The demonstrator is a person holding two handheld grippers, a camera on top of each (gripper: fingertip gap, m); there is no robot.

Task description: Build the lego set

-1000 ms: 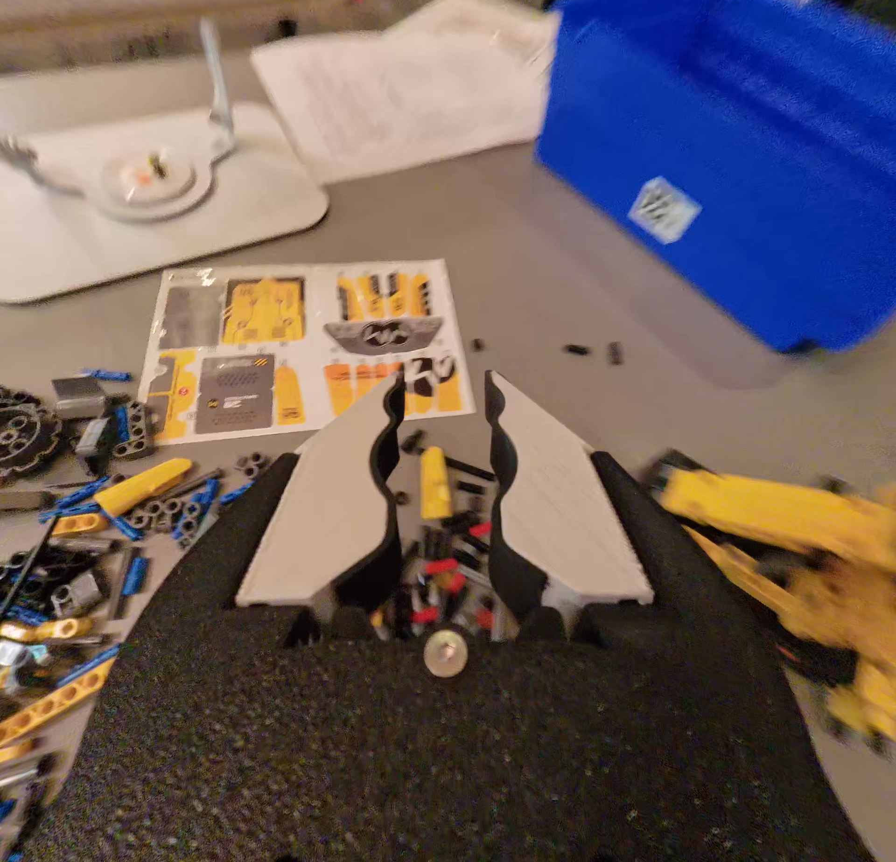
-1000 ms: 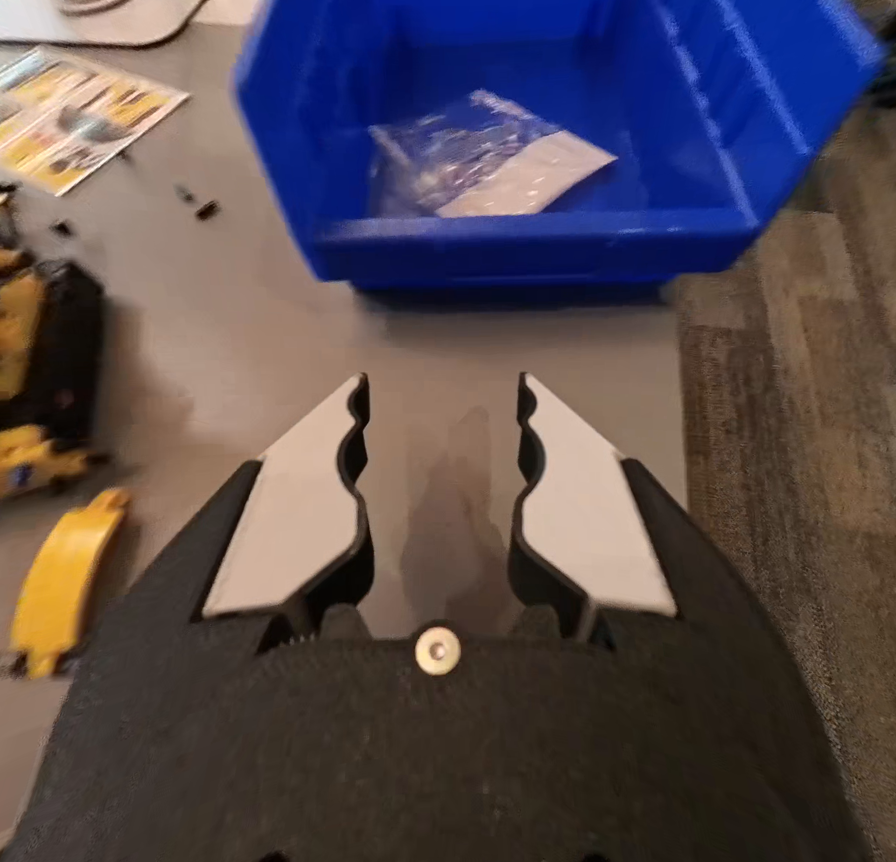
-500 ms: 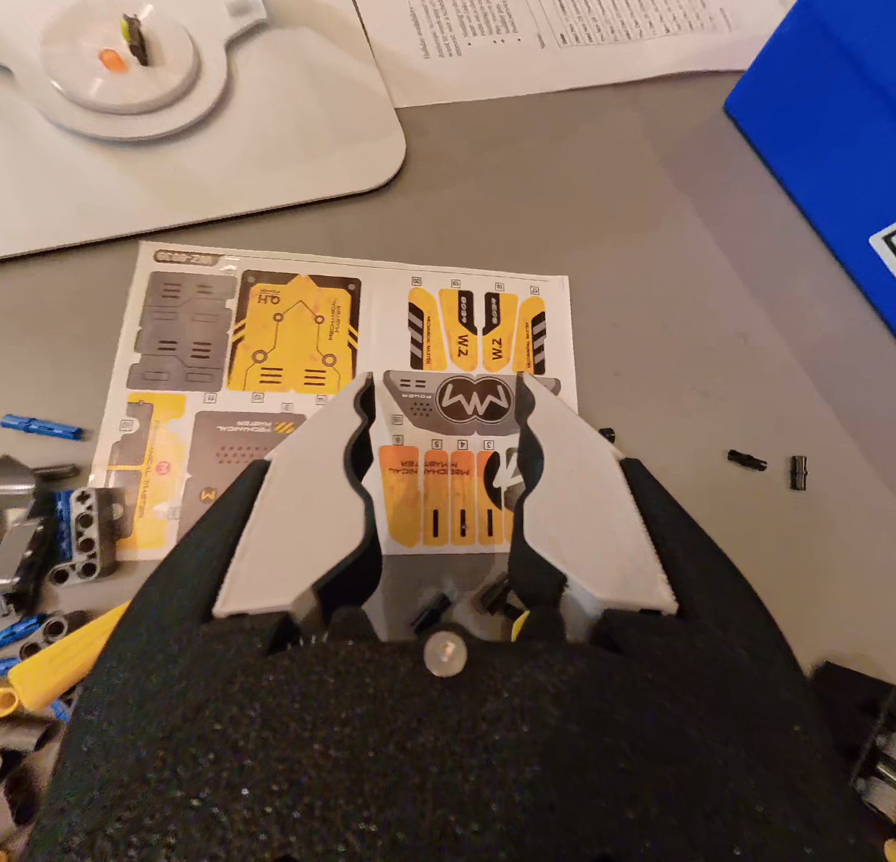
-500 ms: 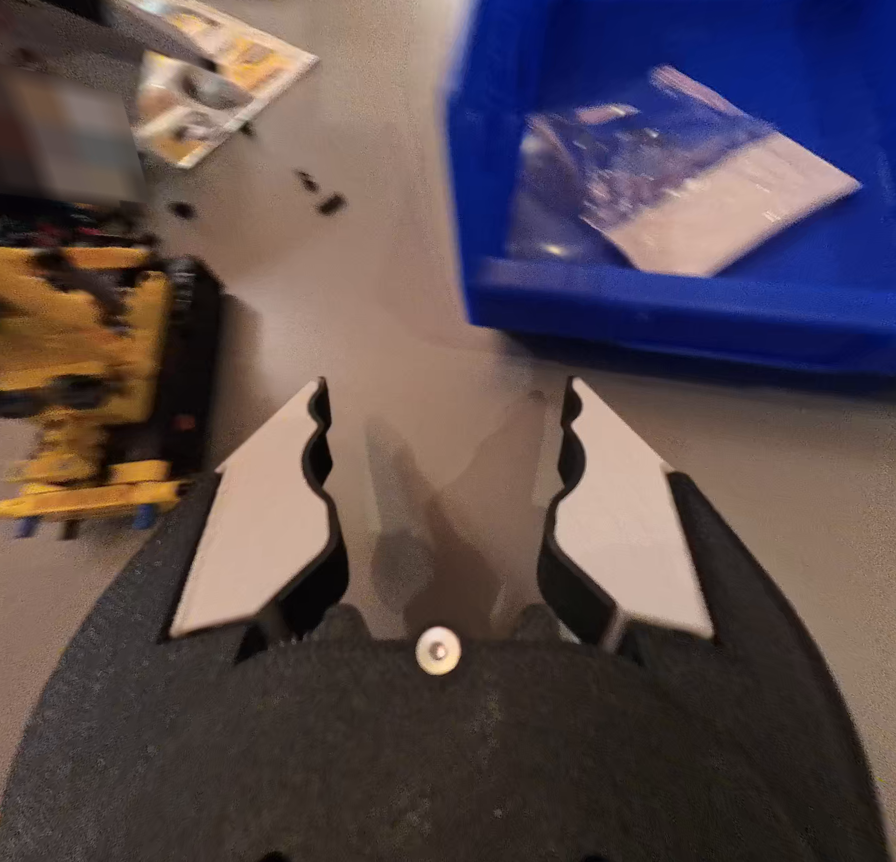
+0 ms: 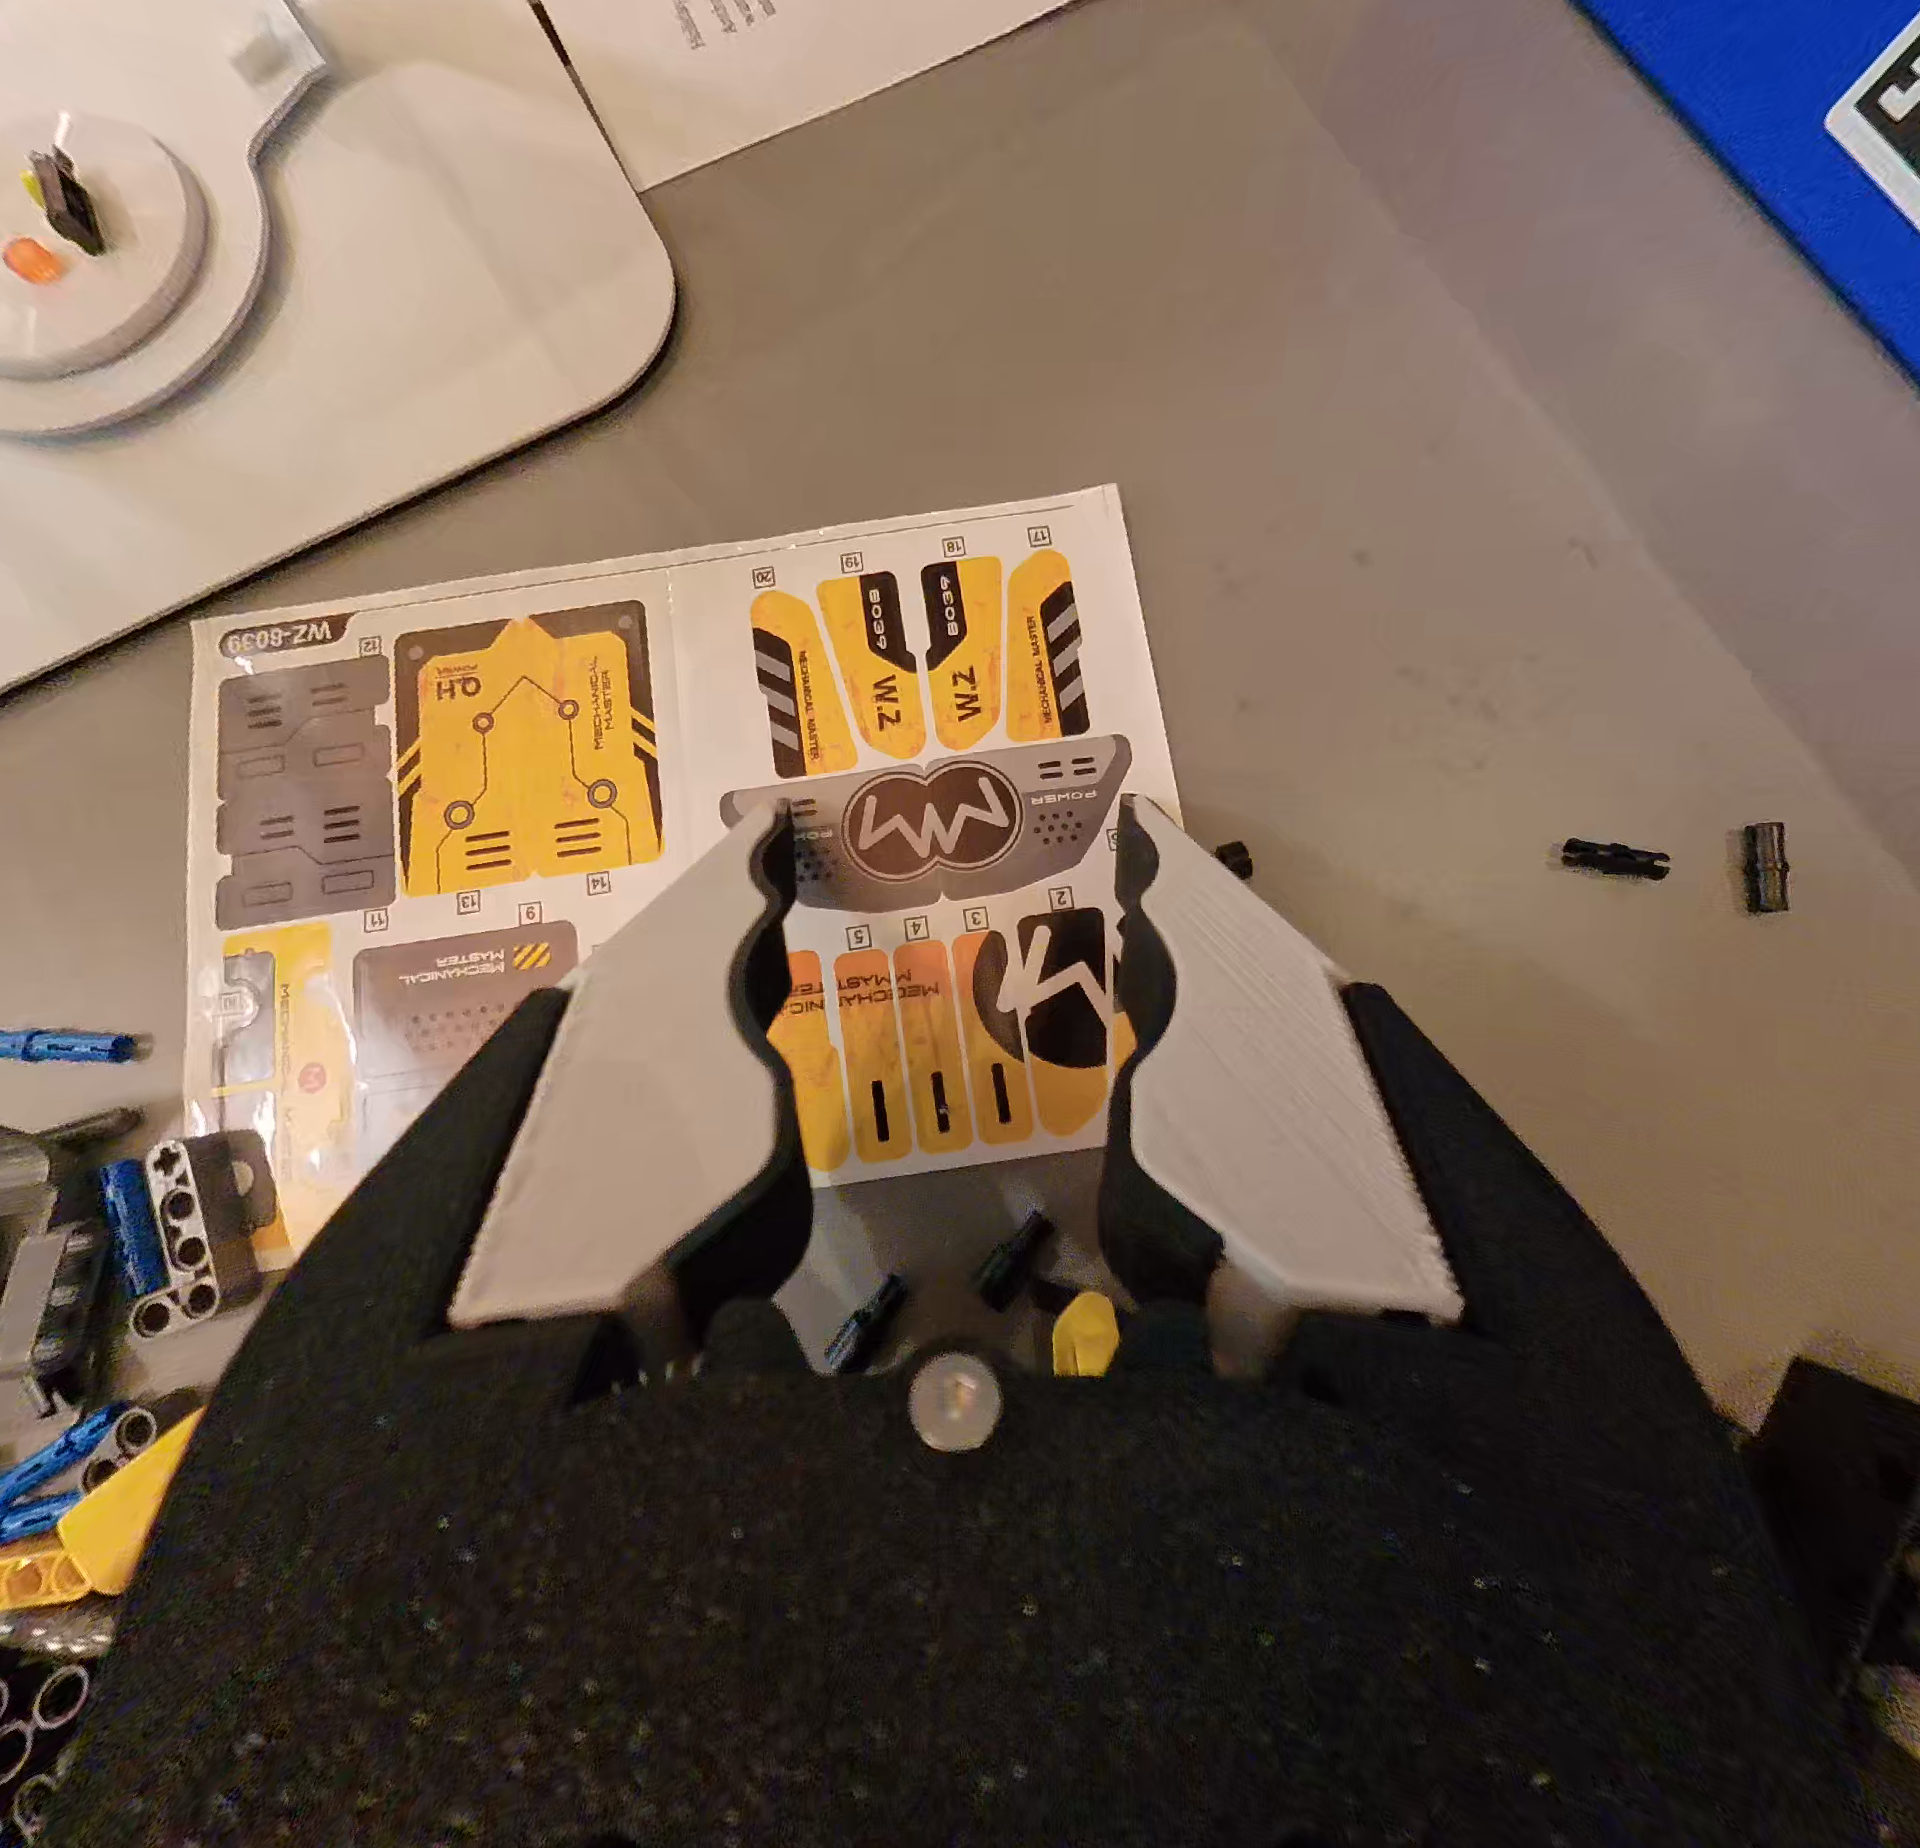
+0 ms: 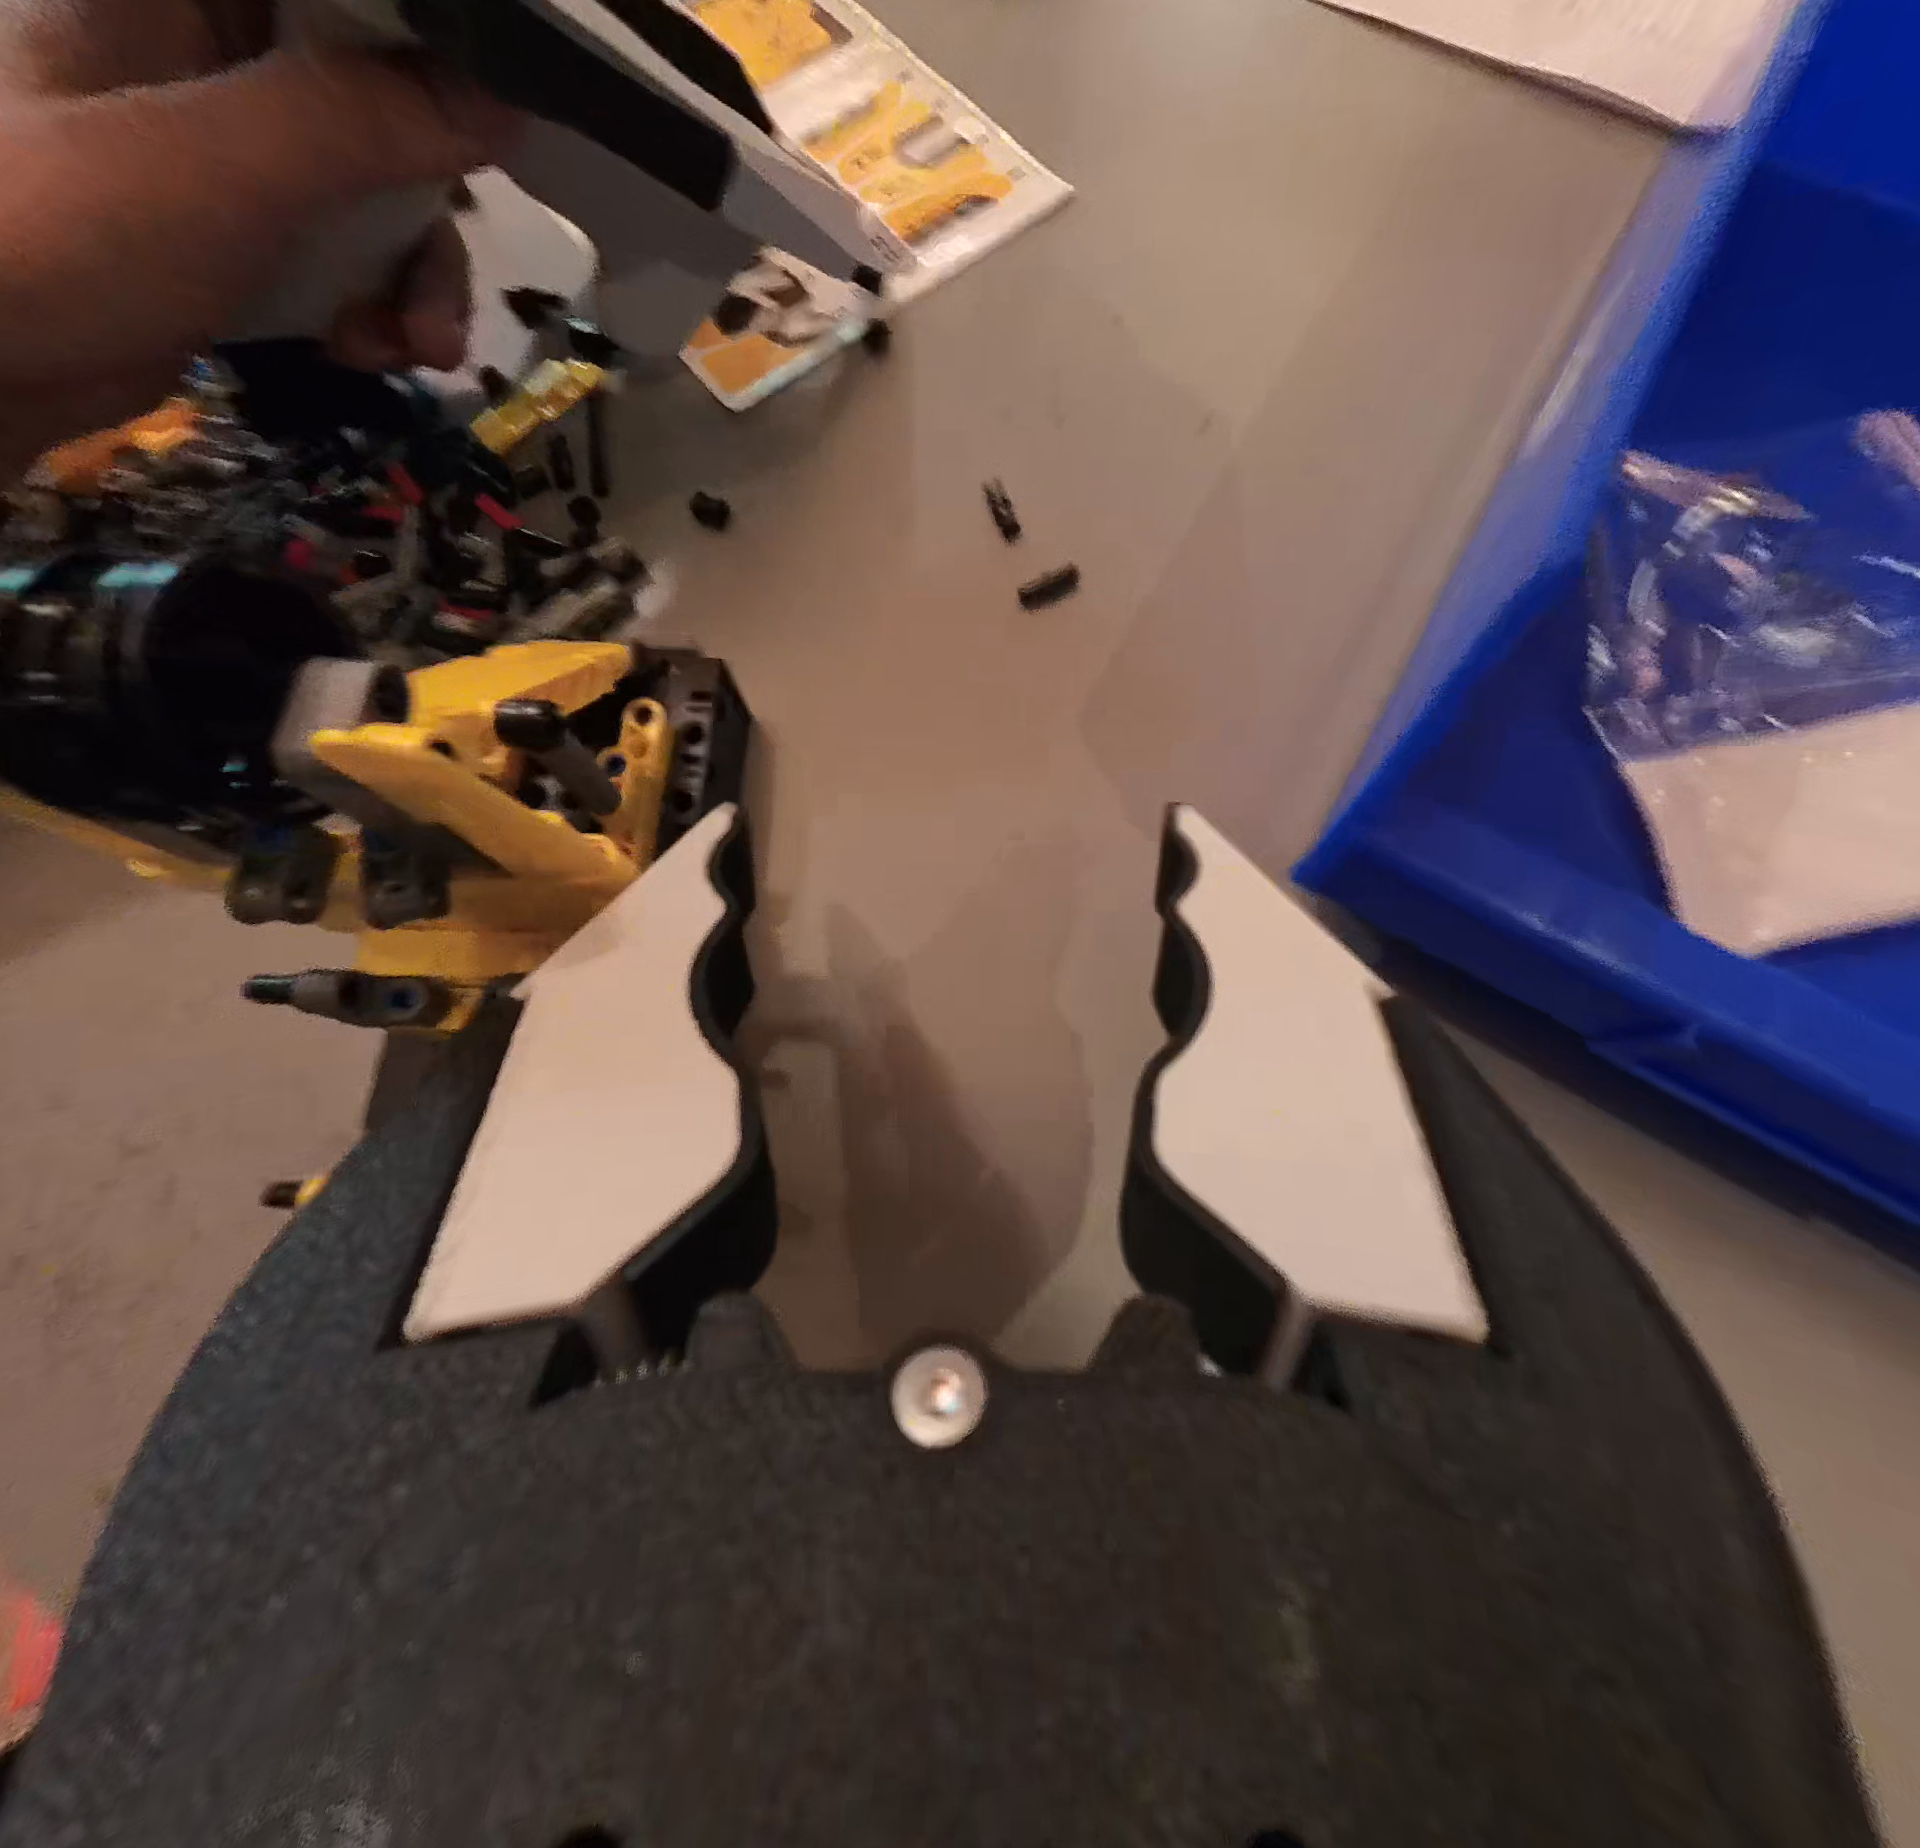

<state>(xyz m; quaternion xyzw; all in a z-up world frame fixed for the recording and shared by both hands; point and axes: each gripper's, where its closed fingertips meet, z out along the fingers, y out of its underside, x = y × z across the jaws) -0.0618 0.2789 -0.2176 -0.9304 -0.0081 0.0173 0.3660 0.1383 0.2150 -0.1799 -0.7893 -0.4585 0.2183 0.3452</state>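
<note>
My left gripper (image 5: 951, 822) is open and empty, hovering over a yellow, grey and black sticker sheet (image 5: 582, 759) lying flat on the grey table. In the right wrist view it shows at the top left (image 6: 831, 250), held by a hand, its tips over the same sheet (image 6: 925, 167). My right gripper (image 6: 951, 822) is open and empty above bare table. Its left finger is close to a partly built yellow and black brick vehicle (image 6: 488, 801). A blue bin (image 6: 1662, 655) holding a clear bag of parts (image 6: 1766, 676) stands to its right.
A heap of loose yellow, blue, black and grey brick parts (image 5: 114, 1258) lies left of the sheet and also shows in the right wrist view (image 6: 416, 510). Small black pins (image 5: 1616, 856) lie to the right. A white stand base (image 5: 312, 271) and printed papers (image 5: 831, 22) sit behind. The blue bin's wall (image 5: 1766, 84) is far right. The tips of one gripper are about 20 cm away from the tips of the other.
My left gripper moved forward from the parts heap to over the sticker sheet and opened wider. My right gripper swung left from facing the blue bin toward the yellow vehicle and opened wider.
</note>
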